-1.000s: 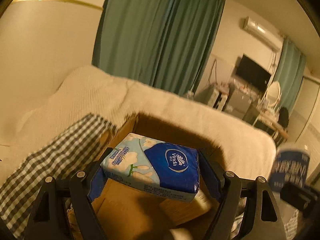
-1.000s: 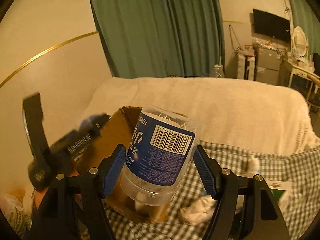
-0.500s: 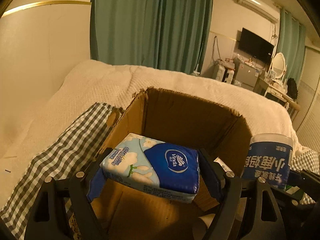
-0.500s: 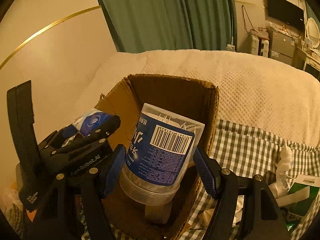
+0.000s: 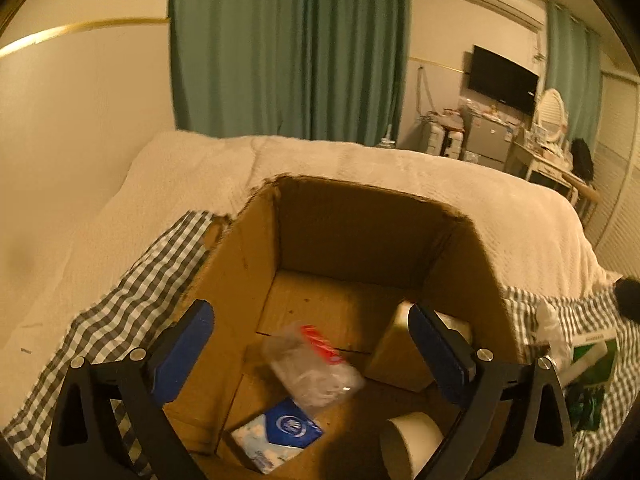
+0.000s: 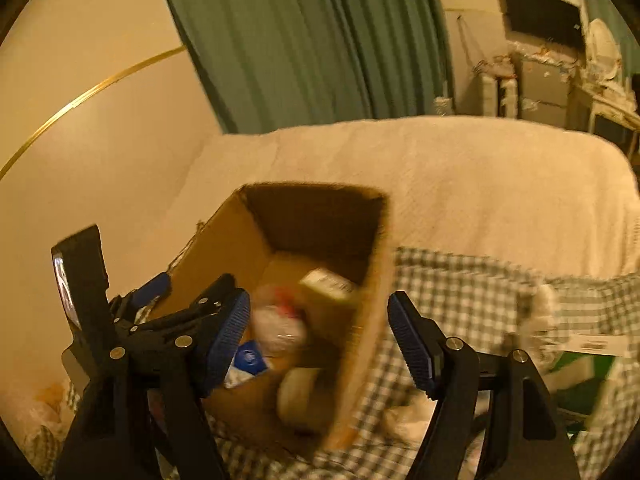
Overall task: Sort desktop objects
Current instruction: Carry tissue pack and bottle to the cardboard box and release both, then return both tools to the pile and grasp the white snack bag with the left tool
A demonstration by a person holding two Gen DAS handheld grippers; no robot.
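An open cardboard box (image 5: pixel 240 264) stands on a checked cloth; it also shows in the right wrist view (image 6: pixel 360 320). Inside lie a blue tissue pack (image 5: pixel 276 436), a clear plastic bottle with a red cap (image 5: pixel 312 368), a tan carton (image 5: pixel 400 352) and a paper roll (image 5: pixel 412 440). My left gripper (image 5: pixel 312 356) is open and empty above the box. My right gripper (image 6: pixel 316 344) is open and empty over the box's right wall. The left gripper (image 6: pixel 160 304) shows at the left of the right wrist view.
A bed with a cream blanket (image 5: pixel 360 160) lies behind the box. A green package (image 5: pixel 592 364) and white crumpled bits (image 6: pixel 540 312) lie on the checked cloth (image 5: pixel 132 304) at the right. Green curtains and a wall stand behind.
My left gripper opened and the tissue pack dropped into the box. My right gripper opened and let go of the bottle, which now lies in the box.
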